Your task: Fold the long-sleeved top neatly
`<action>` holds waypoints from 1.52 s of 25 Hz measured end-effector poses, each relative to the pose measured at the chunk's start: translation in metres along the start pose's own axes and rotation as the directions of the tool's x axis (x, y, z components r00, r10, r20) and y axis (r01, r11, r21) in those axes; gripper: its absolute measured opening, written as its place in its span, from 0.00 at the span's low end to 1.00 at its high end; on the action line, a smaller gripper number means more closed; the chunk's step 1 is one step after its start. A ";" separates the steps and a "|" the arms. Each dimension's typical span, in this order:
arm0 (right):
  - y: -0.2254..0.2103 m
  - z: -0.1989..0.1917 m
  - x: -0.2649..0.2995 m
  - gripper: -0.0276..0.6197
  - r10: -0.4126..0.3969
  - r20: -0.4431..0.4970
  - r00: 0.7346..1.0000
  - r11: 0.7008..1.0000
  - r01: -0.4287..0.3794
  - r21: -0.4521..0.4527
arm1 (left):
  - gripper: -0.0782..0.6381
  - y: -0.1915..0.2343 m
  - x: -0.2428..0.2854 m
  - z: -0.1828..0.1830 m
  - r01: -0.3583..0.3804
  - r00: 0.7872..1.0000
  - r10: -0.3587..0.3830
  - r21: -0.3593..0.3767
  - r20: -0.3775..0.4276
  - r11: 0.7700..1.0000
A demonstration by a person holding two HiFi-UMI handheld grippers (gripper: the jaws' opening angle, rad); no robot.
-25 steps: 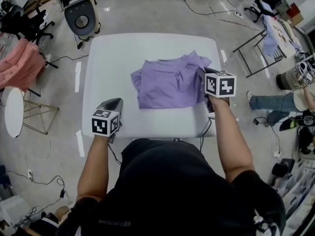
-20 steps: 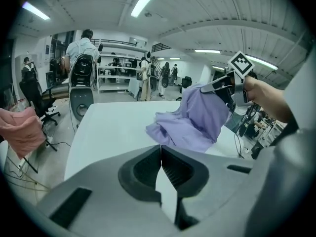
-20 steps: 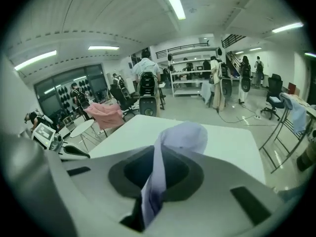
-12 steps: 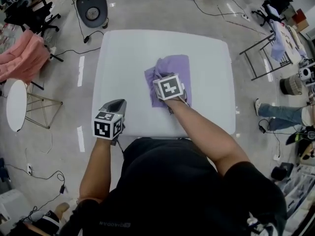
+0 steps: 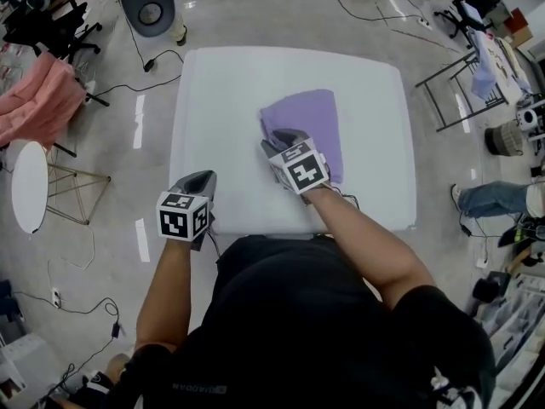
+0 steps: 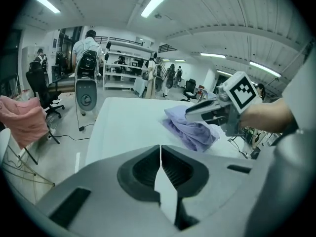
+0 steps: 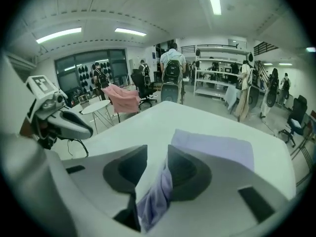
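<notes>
The lilac long-sleeved top (image 5: 311, 122) lies folded into a narrow rectangle in the middle of the white table (image 5: 230, 83). My right gripper (image 5: 277, 139) sits at the top's near left corner. Its jaws have just been opening and now stand apart, with a loose fold of lilac cloth (image 7: 155, 191) still between them. The flat folded panel (image 7: 212, 147) lies just beyond the right gripper (image 7: 157, 157). My left gripper (image 5: 200, 177) hovers over the table's front left corner, shut and empty, apart from the top (image 6: 190, 130). From the left gripper (image 6: 160, 149), the right gripper (image 6: 197, 113) shows resting on the cloth.
A pink cloth (image 5: 38, 100) hangs over a chair at the left, above a small round white table (image 5: 25, 181). A grey wheeled machine (image 5: 149, 7) stands beyond the table. A metal rack (image 5: 451, 92) and a person's legs (image 5: 490, 198) are at the right. Cables cross the floor.
My right gripper swept the cloth from the top's right side over to the left, turning the spread top into a narrow rectangle, then its jaws spread. The left gripper hardly shifted.
</notes>
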State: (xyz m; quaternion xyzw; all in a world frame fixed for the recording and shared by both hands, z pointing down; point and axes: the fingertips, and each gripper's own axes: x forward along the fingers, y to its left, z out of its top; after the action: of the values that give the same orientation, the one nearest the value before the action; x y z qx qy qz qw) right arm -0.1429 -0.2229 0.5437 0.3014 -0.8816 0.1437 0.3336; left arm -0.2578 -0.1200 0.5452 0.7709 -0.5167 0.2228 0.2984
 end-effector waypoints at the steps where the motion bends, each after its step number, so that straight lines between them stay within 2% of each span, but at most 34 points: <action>1: -0.006 -0.006 -0.012 0.25 -0.005 0.004 1.000 1.000 0.005 0.008 | 0.12 -0.001 0.004 0.008 0.008 1.000 -0.008 0.008 0.013 1.000; 5: -0.032 -0.040 -0.055 0.23 -0.034 -0.028 0.999 0.995 0.036 0.092 | 0.14 -0.005 0.034 0.051 0.059 0.997 -0.062 0.060 0.048 0.996; 7: -0.033 -0.058 -0.067 0.24 -0.037 -0.061 0.997 0.994 0.043 0.104 | 0.23 -0.003 0.058 0.071 0.101 0.994 -0.104 0.070 0.042 0.992; 12: -0.012 -0.087 -0.079 0.25 0.004 -0.104 0.995 0.990 0.010 0.140 | 0.29 -0.013 0.122 0.112 0.206 0.979 -0.206 0.028 0.002 0.978; 18: -0.014 -0.093 -0.062 0.25 0.004 -0.122 0.993 0.972 0.025 0.236 | 0.31 -0.030 0.171 0.125 0.275 0.959 -0.277 -0.033 -0.053 0.961; 20: -0.010 -0.100 -0.054 0.18 0.022 -0.157 0.987 0.971 0.017 0.240 | 0.30 -0.032 0.183 0.117 0.272 0.957 -0.274 -0.042 -0.096 0.961; 22: -0.002 -0.099 -0.051 0.09 0.031 -0.168 0.985 0.984 0.000 0.180 | 0.27 -0.030 0.193 0.108 0.246 0.959 -0.249 -0.035 -0.138 0.969; 23: 0.005 -0.095 -0.051 0.09 0.036 -0.160 0.987 0.991 -0.015 0.132 | 0.19 -0.029 0.196 0.106 0.237 0.960 -0.238 -0.028 -0.149 0.971; 24: 0.012 -0.089 -0.051 0.08 0.040 -0.151 0.988 0.997 -0.028 0.077 | 0.16 -0.028 0.198 0.106 0.233 0.960 -0.234 -0.022 -0.151 0.972; 26: 0.027 -0.079 -0.051 0.08 0.020 -0.155 0.988 0.997 -0.032 -0.072 | 0.14 -0.027 0.198 0.107 0.241 0.960 -0.241 -0.017 -0.143 0.970; 27: 0.033 -0.075 -0.050 0.08 -0.003 -0.164 0.986 0.986 -0.024 -0.167 | 0.14 -0.027 0.197 0.109 0.249 0.959 -0.249 -0.018 -0.136 0.968; 29: 0.043 -0.074 -0.046 0.08 -0.053 -0.185 0.981 0.930 -0.019 -0.368 | 0.14 -0.026 0.196 0.114 0.260 0.957 -0.260 -0.020 -0.126 0.965; 31: 0.050 -0.087 -0.037 0.08 -0.095 -0.225 0.970 0.842 -0.042 -0.538 | 0.14 -0.024 0.197 0.116 0.261 0.956 -0.260 -0.015 -0.134 0.965; 32: 0.051 -0.098 -0.031 0.07 -0.110 -0.250 0.962 0.806 -0.061 -0.589 | 0.14 -0.021 0.199 0.114 0.259 0.955 -0.257 -0.008 -0.148 0.966; 33: 0.051 -0.107 -0.025 0.07 -0.114 -0.271 0.956 0.788 -0.079 -0.610 | 0.14 -0.017 0.202 0.111 0.257 0.953 -0.253 0.001 -0.167 0.966; 34: 0.051 -0.114 -0.020 0.07 -0.105 -0.282 0.954 0.787 -0.094 -0.610 | 0.14 -0.013 0.205 0.107 0.254 0.951 -0.248 0.010 -0.187 0.967; 38: 0.056 -0.119 -0.008 0.07 -0.061 -0.281 0.958 0.802 -0.121 -0.585 | 0.14 -0.002 0.220 0.094 0.225 0.950 -0.215 0.016 -0.227 0.974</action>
State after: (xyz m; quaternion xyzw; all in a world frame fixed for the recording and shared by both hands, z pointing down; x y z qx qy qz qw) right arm -0.1130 -0.1220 0.6230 0.1431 -0.8290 -0.0934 0.5326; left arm -0.1725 -0.3305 0.6202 0.7997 -0.3860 0.2842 0.3617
